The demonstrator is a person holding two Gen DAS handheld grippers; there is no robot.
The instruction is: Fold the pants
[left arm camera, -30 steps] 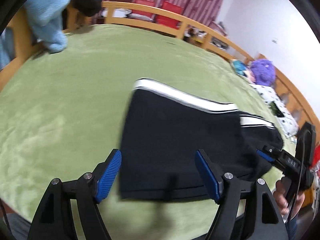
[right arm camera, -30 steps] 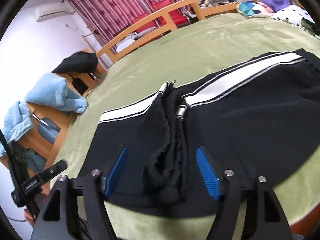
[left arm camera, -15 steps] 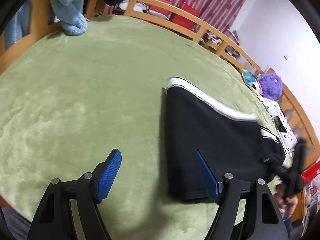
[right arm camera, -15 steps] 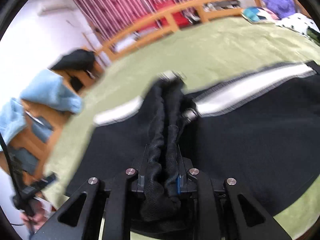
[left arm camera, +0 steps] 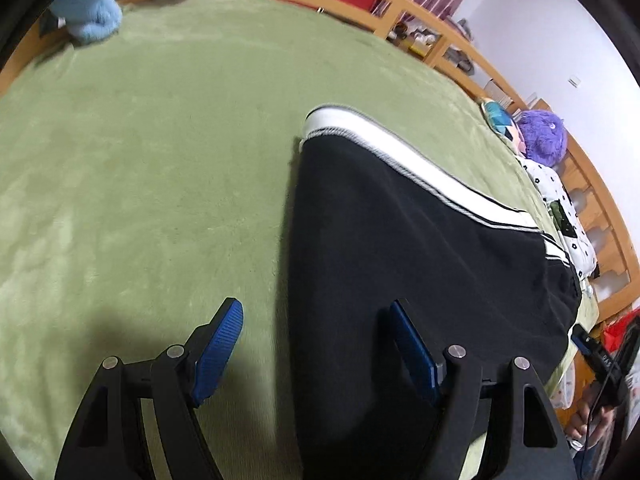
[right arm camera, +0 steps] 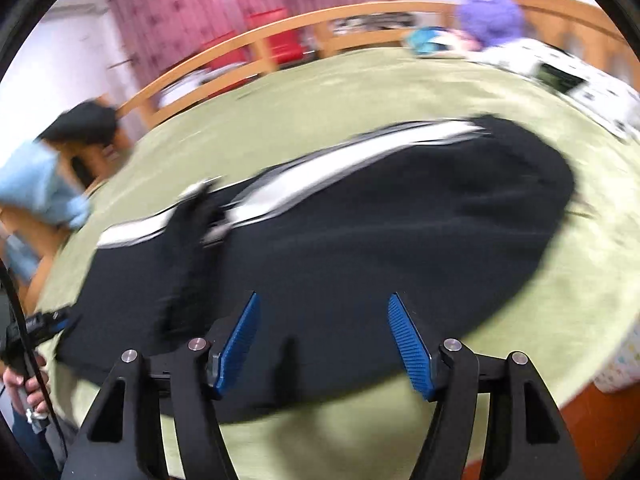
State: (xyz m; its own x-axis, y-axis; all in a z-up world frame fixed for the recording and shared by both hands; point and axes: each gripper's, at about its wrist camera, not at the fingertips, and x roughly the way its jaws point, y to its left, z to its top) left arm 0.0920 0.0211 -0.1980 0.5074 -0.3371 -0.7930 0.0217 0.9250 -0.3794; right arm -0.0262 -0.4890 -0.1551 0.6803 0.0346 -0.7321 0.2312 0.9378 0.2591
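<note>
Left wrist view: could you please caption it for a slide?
Open left gripper above black pants on a green blanket.

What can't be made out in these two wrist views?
- Right wrist view: motion blur smears the black pants; fold lines are unreadable.
- Left wrist view: the left gripper covers the pants' near hem.
- Left wrist view: the right gripper is cut off at the frame edge.

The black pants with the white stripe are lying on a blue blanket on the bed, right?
Not quite: the blanket is green, not blue. The left wrist view shows the black pants with the white stripe lying on it, on the bed.
</note>
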